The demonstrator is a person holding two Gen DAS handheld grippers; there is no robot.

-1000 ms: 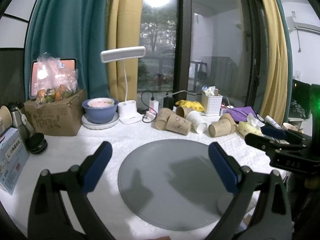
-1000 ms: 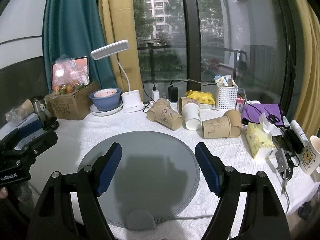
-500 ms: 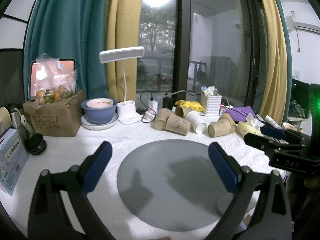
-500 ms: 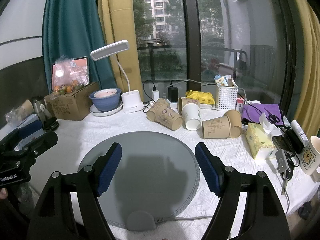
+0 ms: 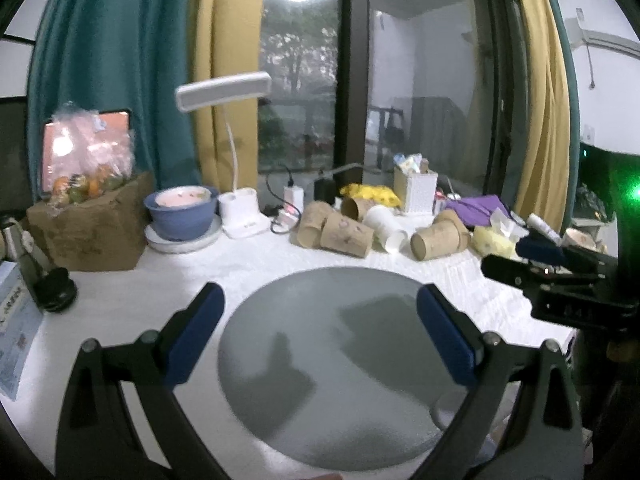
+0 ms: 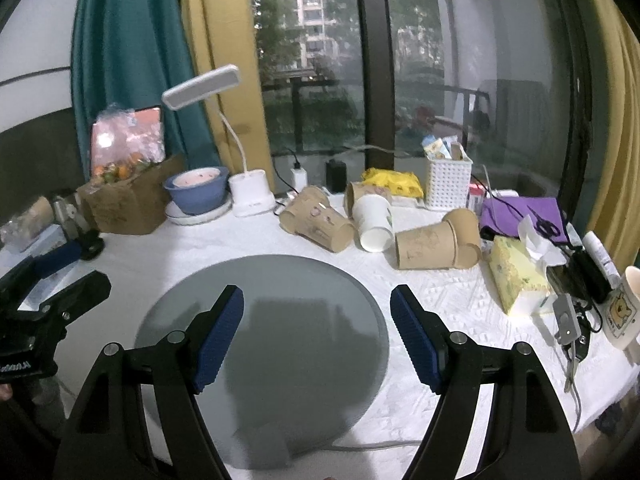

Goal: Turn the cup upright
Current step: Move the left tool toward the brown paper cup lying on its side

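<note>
Several paper cups lie on their sides at the back of the white table, beyond a round grey mat [image 5: 336, 344] [image 6: 272, 332]. Brown cups [image 5: 346, 234] [image 6: 318, 224] lie left, a white cup [image 5: 386, 226] [image 6: 374, 222] in the middle, more brown cups [image 5: 438, 238] [image 6: 430, 244] right. My left gripper [image 5: 320, 320] is open and empty over the mat's near part. My right gripper [image 6: 316, 320] is open and empty over the mat too. Each gripper shows at the edge of the other's view, the right one [image 5: 532, 260] and the left one [image 6: 52, 276].
A white desk lamp [image 6: 248, 196], a blue bowl [image 6: 198, 190] on a plate and a cardboard box [image 6: 128, 200] stand at the back left. A white basket [image 6: 448, 180], a yellow tissue pack [image 6: 516, 276], a purple cloth [image 6: 524, 216] and a mug [image 6: 622, 312] lie on the right.
Both views have shifted slightly and are blurred, so both grippers are moving a little. Both stay open and empty. The cups have not moved.
</note>
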